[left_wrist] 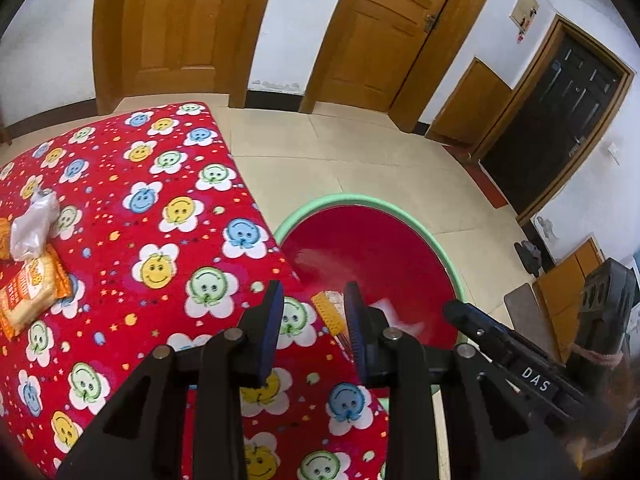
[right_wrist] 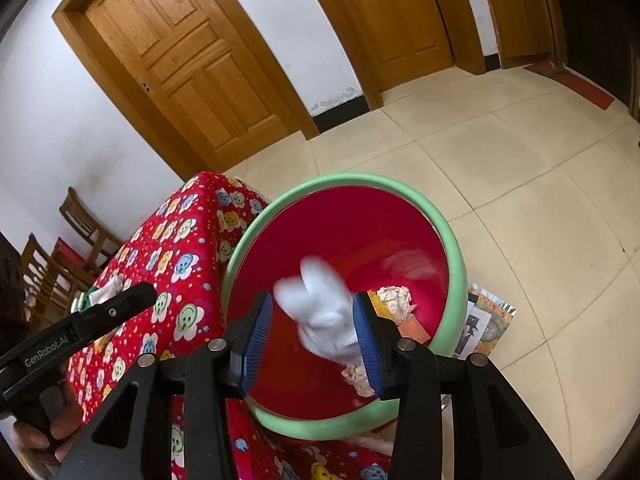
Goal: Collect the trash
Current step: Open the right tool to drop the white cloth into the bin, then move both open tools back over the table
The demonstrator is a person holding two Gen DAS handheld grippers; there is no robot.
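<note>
A: Where is the right gripper (right_wrist: 316, 330) standing now?

B: It is hanging over the red bin (right_wrist: 448, 236) with the green rim, which is standing on the floor just beside the tabletop (left_wrist: 120, 184) with the red smiley-flower cloth. A white crumpled tissue (right_wrist: 324, 312) is showing between its blue fingers (right_wrist: 260, 332). The tissue is blurred. It is lying close to one finger, and a clear gap is showing on the other side.

A: So the fingers are not pressing it?

B: From the picture, they are standing apart, fairly wide, and not squeezing the tissue. Whether the tissue is still touching one pad, I cannot tell.

A: And the left gripper (left_wrist: 314, 316)?

B: It is pointing down over the edge of the tabletop, next to the bin. Its fingers are standing narrow, with nothing between them. Behind the gap an orange wrapper (left_wrist: 330, 312) is showing, inside the bin.

A: Is other trash lying somewhere?

B: Yes. Inside the bin some crumpled paper (right_wrist: 394, 298) is lying. On the tabletop, far from the bin, a clear plastic bag (left_wrist: 34, 224) and orange snack packets (left_wrist: 30, 292) are lying together.
</note>
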